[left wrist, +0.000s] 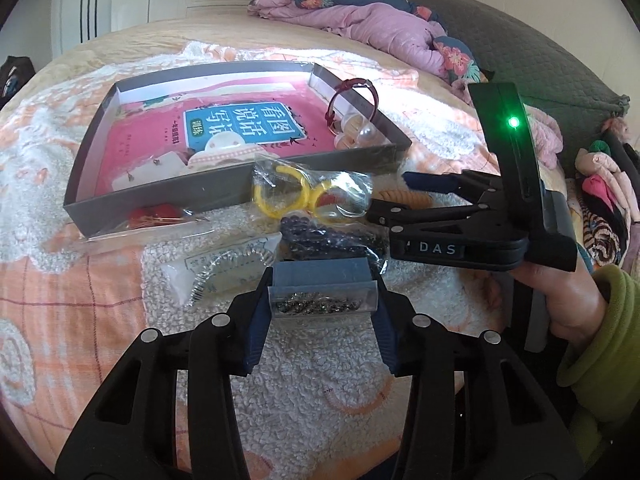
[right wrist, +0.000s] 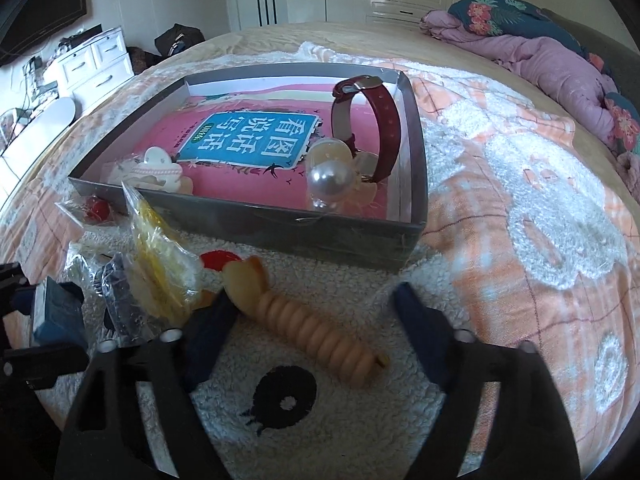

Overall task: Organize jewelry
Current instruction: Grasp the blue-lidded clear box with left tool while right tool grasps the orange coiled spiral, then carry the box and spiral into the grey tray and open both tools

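Observation:
My left gripper (left wrist: 323, 300) is shut on a small clear box (left wrist: 320, 274) with a blue-grey lid and dark metal beads inside, held just above the fleece blanket. The same box (right wrist: 56, 312) shows at the far left of the right wrist view. My right gripper (right wrist: 312, 298) stands open over an orange spiral hair tie (right wrist: 316, 332) lying on the blanket. The tie lies between the fingers, and its left end is close to the left finger (right wrist: 212, 320). A grey tray (right wrist: 320, 236) lies beyond, holding a pink book, a red watch (right wrist: 380, 120) and a large pearl ball (right wrist: 330, 180).
Clear bags lie in front of the tray: yellow rings (left wrist: 280, 196), dark beads (left wrist: 320, 236), a silver chain (left wrist: 224, 268) and a red piece (left wrist: 156, 214). A hand in a green sleeve (left wrist: 600, 320) holds the right gripper (left wrist: 394, 200). A pink quilt (left wrist: 380, 24) is heaped at the bed's far end.

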{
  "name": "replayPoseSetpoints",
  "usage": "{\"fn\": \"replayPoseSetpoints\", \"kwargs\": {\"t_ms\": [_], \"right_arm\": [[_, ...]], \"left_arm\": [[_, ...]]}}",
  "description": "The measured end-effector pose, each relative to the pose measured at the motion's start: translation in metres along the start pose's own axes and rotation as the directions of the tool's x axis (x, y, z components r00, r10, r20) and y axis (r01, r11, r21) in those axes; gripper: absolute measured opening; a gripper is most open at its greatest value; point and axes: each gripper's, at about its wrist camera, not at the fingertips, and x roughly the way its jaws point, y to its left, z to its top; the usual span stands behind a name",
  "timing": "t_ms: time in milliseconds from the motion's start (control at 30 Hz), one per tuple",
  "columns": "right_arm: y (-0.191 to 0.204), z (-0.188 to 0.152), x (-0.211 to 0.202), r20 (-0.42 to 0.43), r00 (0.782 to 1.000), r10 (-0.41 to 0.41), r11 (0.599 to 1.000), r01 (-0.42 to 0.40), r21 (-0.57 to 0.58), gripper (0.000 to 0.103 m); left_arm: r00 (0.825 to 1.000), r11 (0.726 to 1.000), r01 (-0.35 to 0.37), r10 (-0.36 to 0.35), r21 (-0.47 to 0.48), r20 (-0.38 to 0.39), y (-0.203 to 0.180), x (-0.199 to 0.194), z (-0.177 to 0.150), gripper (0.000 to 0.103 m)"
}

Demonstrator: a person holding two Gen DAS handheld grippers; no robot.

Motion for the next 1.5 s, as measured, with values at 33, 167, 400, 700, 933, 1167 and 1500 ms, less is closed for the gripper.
{"fn": "replayPoseSetpoints", "kwargs": {"t_ms": [33, 167, 400, 700, 933, 1167, 1500], "right_arm": [[0.0, 0.0, -0.002, 0.003, 1.0, 0.008, 1.0, -0.008, -0.004, 0.057], [-0.011, -0.004, -0.014, 0.021, 0.999, 0.026, 0.999, -0.026, 0.024, 0.029], [-0.015, -0.018, -0.026, -0.006, 0.998, 0.06, 0.998, -0.06, 0.022, 0.025], [0.0, -0.021, -0.022, -0.026, 0.999, 0.019, 0.995, -0.022, -0.099, 0.019], [-0.004, -0.016, -0.05, 0.052, 0.996, 0.072, 0.995, -0.068, -0.067, 0.019], [-0.008, 0.004, -0.086, 0.168, 0.98, 0.106, 0.994, -0.097, -0.058, 0.019], [0.008, 0.041, -0.109, 0.259, 0.953, 0.157, 0.985, -0.132, -0.111, 0.019]], "left_arm": [[1.0, 1.0, -0.001, 0.001, -0.001, 0.003, 0.001, -0.001, 0.0, 0.037], [1.0, 1.0, -0.003, 0.003, -0.007, 0.012, 0.004, -0.004, 0.001, 0.037], [1.0, 1.0, -0.002, 0.003, -0.026, 0.024, 0.011, -0.011, 0.001, 0.037], [0.999, 0.999, -0.009, 0.011, -0.031, 0.038, 0.013, -0.017, 0.001, 0.037], [0.996, 0.999, -0.032, 0.035, -0.033, 0.084, 0.018, -0.034, 0.01, 0.037], [0.99, 0.995, -0.063, 0.071, -0.073, 0.122, 0.036, -0.052, 0.021, 0.037], [0.98, 0.987, -0.121, 0.136, -0.109, 0.142, 0.063, -0.068, 0.038, 0.037]]}}
